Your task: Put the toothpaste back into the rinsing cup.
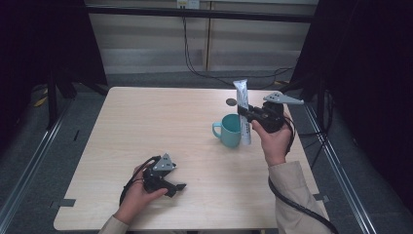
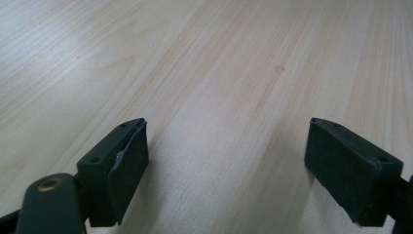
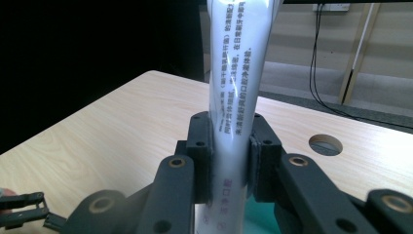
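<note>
Right gripper (image 1: 248, 113) pinches a white tube (image 1: 242, 100) upright over the teal mug (image 1: 230, 130), apparently mid-placement; lowering seems next; left gripper (image 1: 176, 187) rests spread, empty, on the table (image 1: 146, 122).

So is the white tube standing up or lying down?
Standing up. The right gripper holds the tube upright, its bottom end at the green cup.

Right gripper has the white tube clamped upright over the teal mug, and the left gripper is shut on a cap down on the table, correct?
Not quite. The left gripper holds nothing: the left gripper view shows its jaws wide apart over bare table. The right gripper does clamp the white tube upright over the teal mug.
</note>
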The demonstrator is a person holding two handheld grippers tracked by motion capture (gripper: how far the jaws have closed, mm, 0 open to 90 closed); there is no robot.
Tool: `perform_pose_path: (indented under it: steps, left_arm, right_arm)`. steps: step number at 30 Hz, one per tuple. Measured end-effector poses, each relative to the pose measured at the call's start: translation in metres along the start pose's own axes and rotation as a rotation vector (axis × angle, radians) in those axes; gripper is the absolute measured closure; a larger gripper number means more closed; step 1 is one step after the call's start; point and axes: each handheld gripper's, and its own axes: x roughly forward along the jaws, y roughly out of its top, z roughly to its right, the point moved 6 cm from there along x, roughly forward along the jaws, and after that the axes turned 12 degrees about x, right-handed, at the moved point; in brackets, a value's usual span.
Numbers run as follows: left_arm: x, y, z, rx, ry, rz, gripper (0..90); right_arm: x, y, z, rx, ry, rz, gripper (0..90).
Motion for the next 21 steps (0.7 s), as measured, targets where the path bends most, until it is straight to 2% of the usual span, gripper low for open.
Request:
perform_pose_path:
  steps: [16,21]
  left_arm:
    - [0.0,0.0,0.0,0.0,-0.002,-0.001,16.0]
    - [0.0,0.0,0.0,0.0,-0.002,-0.002,16.0]
  right_arm:
    - [0.012,0.011,0.0,-0.004,-0.005,0.003,74.9]
    - [0.015,0.013,0.003,0.01,-0.008,0.011,74.9]
